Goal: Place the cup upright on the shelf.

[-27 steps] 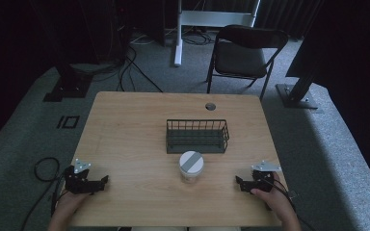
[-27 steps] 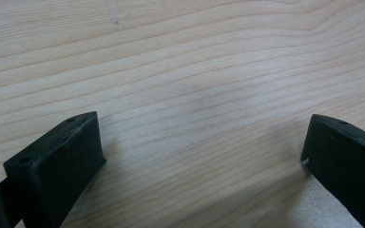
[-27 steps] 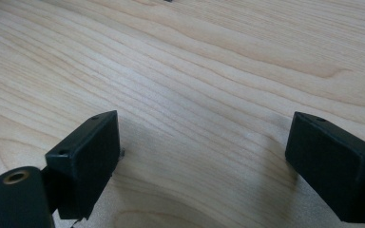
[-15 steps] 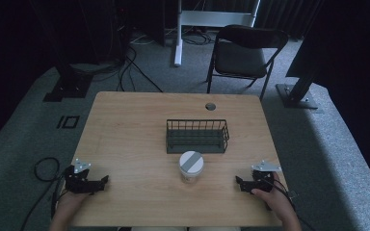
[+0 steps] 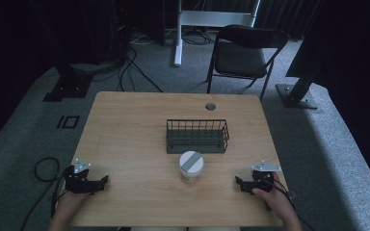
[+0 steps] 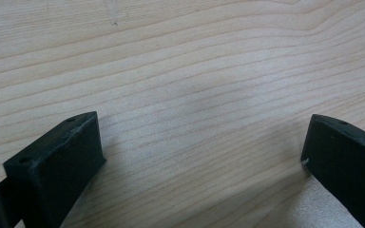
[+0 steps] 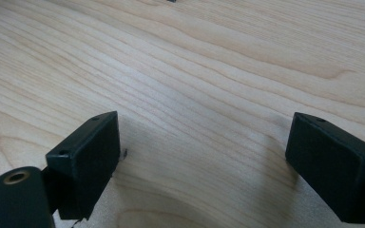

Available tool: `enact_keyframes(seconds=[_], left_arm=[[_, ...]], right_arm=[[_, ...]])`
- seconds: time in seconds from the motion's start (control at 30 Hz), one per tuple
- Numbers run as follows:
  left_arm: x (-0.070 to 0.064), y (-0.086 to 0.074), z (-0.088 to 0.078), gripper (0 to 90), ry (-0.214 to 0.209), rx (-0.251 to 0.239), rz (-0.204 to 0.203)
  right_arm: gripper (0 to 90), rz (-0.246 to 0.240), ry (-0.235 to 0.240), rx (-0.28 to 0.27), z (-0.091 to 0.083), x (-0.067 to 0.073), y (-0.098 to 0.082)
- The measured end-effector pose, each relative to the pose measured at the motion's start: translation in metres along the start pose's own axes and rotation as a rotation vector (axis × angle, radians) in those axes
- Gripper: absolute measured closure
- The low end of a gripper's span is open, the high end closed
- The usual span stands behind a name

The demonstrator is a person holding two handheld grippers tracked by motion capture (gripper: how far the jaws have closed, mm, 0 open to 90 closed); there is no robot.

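Seen from the high view: a wooden table [image 5: 135,130] in the middle of the frame, on a grey carpet [image 5: 24,139]. Near the centre of the table, a dark wire basket [image 5: 197,135], standing upright. Just below it in the frame, a white cup [image 5: 191,166] with a grey stripe across the lid, close to the basket but apart from it. At the lower left of the frame, the left gripper [image 5: 101,181] held by the left hand [image 5: 70,204], resting low at the table edge, jaws pointing to the right of the frame. At the lower right, the right gripper [image 5: 239,183] held by the right hand [image 5: 272,197], jaws pointing to the left of the frame, toward the cup but well apart from it. A small round hole [image 5: 210,106] near the far edge of the table. Behind the table, at the upper right, a black folding chair [image 5: 243,53]; at the upper left, cables [image 5: 130,57] on the floor. In the left gripper view, both black jaws spread wide, with bare wood grain between them, pinching nothing. In the right gripper view, the same: jaws spread wide over bare wood, holding nothing.
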State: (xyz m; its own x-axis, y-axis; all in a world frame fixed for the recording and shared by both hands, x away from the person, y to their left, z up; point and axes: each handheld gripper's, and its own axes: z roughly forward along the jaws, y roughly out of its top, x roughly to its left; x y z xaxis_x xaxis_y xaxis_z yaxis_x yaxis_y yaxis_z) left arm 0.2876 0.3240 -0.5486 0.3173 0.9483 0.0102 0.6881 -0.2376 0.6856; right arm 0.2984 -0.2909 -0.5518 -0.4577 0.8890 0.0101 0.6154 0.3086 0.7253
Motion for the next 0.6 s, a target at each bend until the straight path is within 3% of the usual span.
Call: enact_keyframes(seconds=[0.27, 0.6], left_arm=[[0.0, 0.0, 0.0, 0.1, 0.0, 0.0, 0.0], [0.0, 0.0, 0.0, 0.1, 0.0, 0.0, 0.0]], right_arm=[[11.0, 0.009, 0.015, -0.015, 0.0, 0.002, 0.001], [11.0, -0.013, 0.03, -0.021, 0.002, 0.01, 0.005]])
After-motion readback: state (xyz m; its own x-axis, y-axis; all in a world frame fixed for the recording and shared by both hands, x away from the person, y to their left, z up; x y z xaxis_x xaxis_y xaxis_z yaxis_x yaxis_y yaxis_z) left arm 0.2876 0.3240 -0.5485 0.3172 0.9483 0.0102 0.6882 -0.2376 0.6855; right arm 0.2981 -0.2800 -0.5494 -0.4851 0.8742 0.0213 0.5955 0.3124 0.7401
